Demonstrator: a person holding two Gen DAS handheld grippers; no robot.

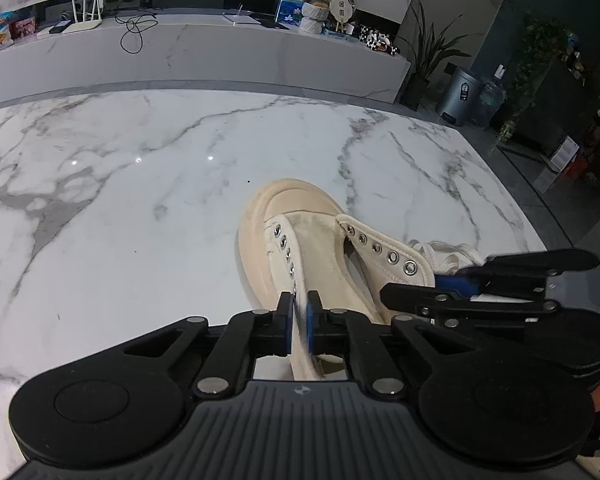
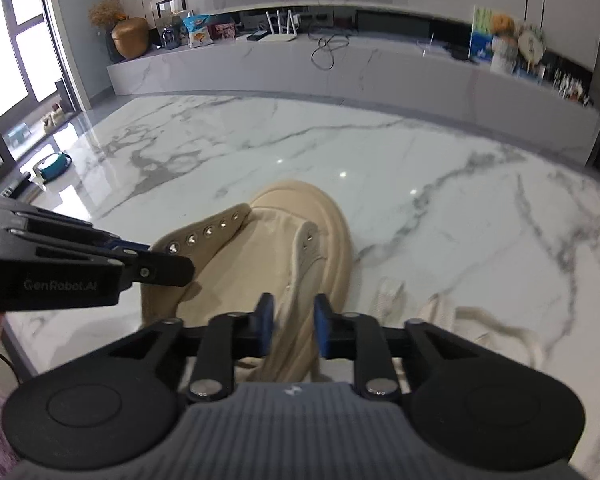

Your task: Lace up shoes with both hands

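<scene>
Shoe [image 1: 300, 208]: cream canvas, on marble table [image 1: 140, 200], toe far, heel near, lengthwise away from both tools. Left gripper [image 1: 299, 320]: pinched together on near end of left eyelet flap [image 1: 286, 248]. Right gripper [image 2: 294, 320]: pads slightly apart astride right eyelet flap [image 2: 306, 256]; grip not discernible. Lace [image 1: 450, 254]: loose heap right of shoe, nearer right gripper; ends blurred, partly hidden.

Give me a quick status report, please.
Left gripper shut on shoe flap. Right gripper open astride other flap. Lace loose beside shoe, eyelets empty.
</scene>
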